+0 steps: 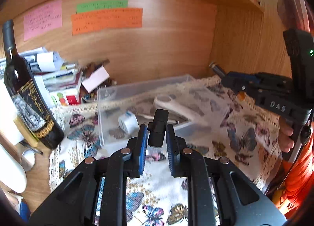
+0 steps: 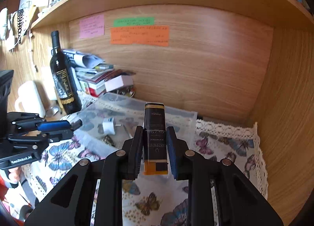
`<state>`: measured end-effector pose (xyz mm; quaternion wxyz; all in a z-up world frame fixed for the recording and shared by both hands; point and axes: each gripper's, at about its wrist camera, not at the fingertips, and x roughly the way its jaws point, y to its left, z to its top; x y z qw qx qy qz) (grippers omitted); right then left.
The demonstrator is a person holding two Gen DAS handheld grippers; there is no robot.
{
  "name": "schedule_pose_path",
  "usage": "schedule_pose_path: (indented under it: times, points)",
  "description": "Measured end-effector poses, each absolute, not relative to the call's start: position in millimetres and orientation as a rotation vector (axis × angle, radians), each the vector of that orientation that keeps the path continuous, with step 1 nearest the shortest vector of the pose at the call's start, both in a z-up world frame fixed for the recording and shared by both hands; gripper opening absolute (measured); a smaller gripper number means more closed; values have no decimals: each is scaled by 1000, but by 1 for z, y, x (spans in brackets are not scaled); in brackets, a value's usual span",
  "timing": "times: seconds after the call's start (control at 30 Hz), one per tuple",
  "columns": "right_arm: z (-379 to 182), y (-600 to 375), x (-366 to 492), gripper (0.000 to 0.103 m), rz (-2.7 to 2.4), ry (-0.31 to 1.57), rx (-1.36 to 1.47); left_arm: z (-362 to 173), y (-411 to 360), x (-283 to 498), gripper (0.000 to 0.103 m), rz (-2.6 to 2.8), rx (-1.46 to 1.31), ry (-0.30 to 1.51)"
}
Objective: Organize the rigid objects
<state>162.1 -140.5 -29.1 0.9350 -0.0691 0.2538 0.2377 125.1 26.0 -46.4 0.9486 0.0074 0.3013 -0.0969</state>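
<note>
My left gripper point(image 1: 156, 130) is shut on a small black clip-like device point(image 1: 158, 127) and holds it just in front of a clear plastic box point(image 1: 109, 96). The box holds a white plug adapter point(image 1: 128, 122), a white flat object point(image 1: 172, 104) and a thin metal tool. My right gripper point(image 2: 154, 133) is shut on a lighter point(image 2: 155, 137) with a black and gold label and an orange base, held above the box's near right side point(image 2: 188, 122). The left gripper shows in the right wrist view point(image 2: 75, 124). The right gripper shows in the left wrist view point(image 1: 219, 71).
A dark wine bottle point(image 1: 27, 96) stands at the left on the wooden desk. A pile of papers and books point(image 1: 58, 76) lies behind it. A butterfly-print cloth point(image 2: 225, 147) covers the desk. Coloured notes point(image 2: 139, 34) hang on the wooden back wall. A white jug point(image 2: 29, 96) stands at the left.
</note>
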Motion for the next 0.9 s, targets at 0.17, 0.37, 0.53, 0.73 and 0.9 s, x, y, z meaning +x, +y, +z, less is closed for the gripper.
schedule_pose_path:
  times: [0.17,0.37,0.53,0.73,0.9]
  points:
    - [-36,-133,182,21,502,541,-119,-43,27,143,18,-189,13,606]
    - [-60,-112,206,22,527,605,-122,-65,31,175,18,-175,-20,675]
    - [-79,-106,222,22,519,660,-140,-80,32,191,18,-164,-12,714]
    - [-91,-104,231,22,518,706,-155,-91,27,204,18,-175,-5,742]
    - [-92,-103,231,22,533,710,-157,-92,23,205,18,-163,1,737]
